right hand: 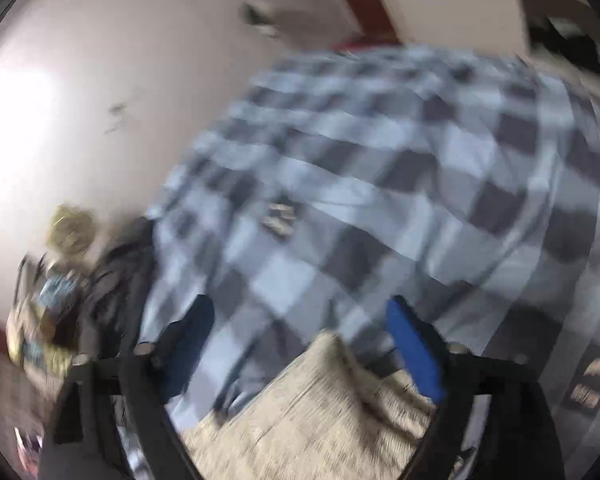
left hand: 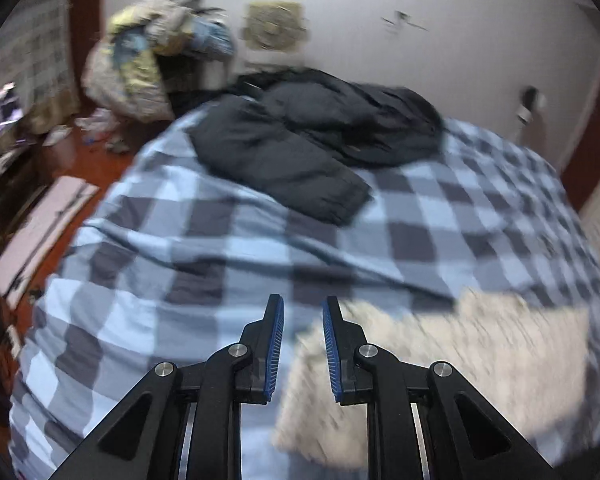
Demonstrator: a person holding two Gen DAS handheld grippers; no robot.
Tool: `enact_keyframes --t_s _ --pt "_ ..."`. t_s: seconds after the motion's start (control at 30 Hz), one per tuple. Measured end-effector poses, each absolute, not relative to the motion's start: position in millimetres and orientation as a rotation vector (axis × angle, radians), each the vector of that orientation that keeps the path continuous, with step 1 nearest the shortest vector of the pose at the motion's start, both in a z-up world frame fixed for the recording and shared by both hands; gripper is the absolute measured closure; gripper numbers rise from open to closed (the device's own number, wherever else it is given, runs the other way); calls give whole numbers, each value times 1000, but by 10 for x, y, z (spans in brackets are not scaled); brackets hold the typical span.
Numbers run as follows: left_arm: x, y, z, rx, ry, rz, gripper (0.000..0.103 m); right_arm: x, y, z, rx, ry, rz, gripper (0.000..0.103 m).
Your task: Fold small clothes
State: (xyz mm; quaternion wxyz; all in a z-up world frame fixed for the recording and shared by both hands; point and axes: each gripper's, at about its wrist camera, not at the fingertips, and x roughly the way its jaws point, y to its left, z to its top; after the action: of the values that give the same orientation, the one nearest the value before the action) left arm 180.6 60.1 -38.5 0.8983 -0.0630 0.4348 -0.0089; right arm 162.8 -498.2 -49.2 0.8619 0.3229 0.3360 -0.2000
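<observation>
My left claw [left hand: 303, 306] sits over the checked bedcover [left hand: 228, 248] with its jaws narrow, a slim gap between the blue pads [left hand: 276, 344], and nothing caught between them. The small beige garment [left hand: 440, 364] lies flat on the cover just ahead and to the right of that claw, its near left edge running under the right fingertip; the view is smeared, so I cannot tell whether the pad touches the cloth. Well ahead of the claw, a dark padded jacket [left hand: 312, 136] is heaped on the far part of the bed. Beyond it to the left, a pile of bedding [left hand: 140, 56] stands against the wall.

My right claw [right hand: 300, 320] is spread wide, blue pads [right hand: 416, 352] far apart and holding nothing. The same beige garment [right hand: 324, 412] lies below and between its fingers, close under the claw, on the checked bedcover [right hand: 380, 168]. This view is heavily blurred. The dark jacket [right hand: 116, 288] shows off to the left of the left finger. Farther ahead on the cover lies a small dark patterned item [right hand: 280, 216] that I cannot identify.
</observation>
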Motion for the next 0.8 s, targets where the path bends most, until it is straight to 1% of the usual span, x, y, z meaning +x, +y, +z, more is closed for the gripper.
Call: enact_keyframes --t_s 0.07,0.17,0.23,0.33,0.4,0.53,0.67,0.77,0.8 --pt "1717 544 -424 -144 963 -125 85 1397 -4740 -367 649 714 -294 13" --pt "1655 464 -650 -207 1080 -233 85 1145 -4333 -409 611 762 -146 12" --pt "1697 349 -869 -207 1188 -289 85 1064 -4059 -597 577 836 -62 10" --pt "1815 205 -1194 -173 1288 -282 85 1183 -3801 -942 518 1038 -6 10" --pt "1872 170 -1293 -176 1299 -284 85 1379 -3654 -1079 443 1135 29 10" --pt "1993 286 -1503 -243 1327 -254 85 1619 -3500 -1327 339 1227 39 10" --pt "1965 640 -1664 -479 1357 -204 85 1732 -3383 -1706 108 1420 -53 10" --pt "1884 899 -1672 -594 1350 -139 84 1784 -3608 -1785 109 1440 -186 11" --pt "1871 945 -1671 -541 1359 -55 84 1785 -3756 -1734 136 1402 -266 11"
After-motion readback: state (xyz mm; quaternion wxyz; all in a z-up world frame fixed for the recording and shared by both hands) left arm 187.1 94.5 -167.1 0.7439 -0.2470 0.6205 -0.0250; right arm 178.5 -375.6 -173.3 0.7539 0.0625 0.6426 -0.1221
